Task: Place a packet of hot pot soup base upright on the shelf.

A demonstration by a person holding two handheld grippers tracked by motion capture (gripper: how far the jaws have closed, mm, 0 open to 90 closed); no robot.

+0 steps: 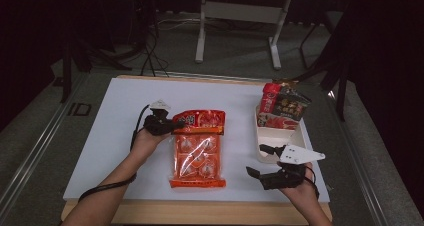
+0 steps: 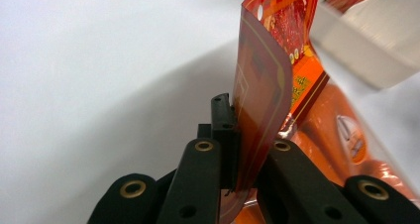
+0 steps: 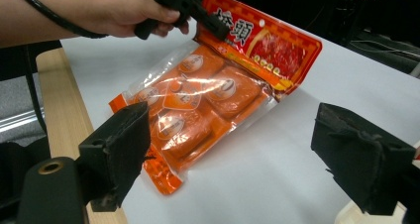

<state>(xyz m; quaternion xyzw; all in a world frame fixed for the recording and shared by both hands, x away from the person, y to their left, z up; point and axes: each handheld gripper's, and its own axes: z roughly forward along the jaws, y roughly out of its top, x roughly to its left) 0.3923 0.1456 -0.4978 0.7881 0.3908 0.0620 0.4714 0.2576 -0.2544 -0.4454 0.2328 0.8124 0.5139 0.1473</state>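
Left gripper clamps the red header of the orange snack pack.

The clear-fronted pack shows 6 orange pieces, lies mid-table, its header bent up at 12 o'clock. At 3 o'clock, a white tray holds 2 upright packets. Right gripper, jaws apart and empty, sits at 4 o'clock on the white table.

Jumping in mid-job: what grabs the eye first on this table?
The orange snack pack at the table's middle, its red header pinched by the shut left gripper and lifted. At the right edge, a white bin holds more packets, and the right gripper hovers open beside it.
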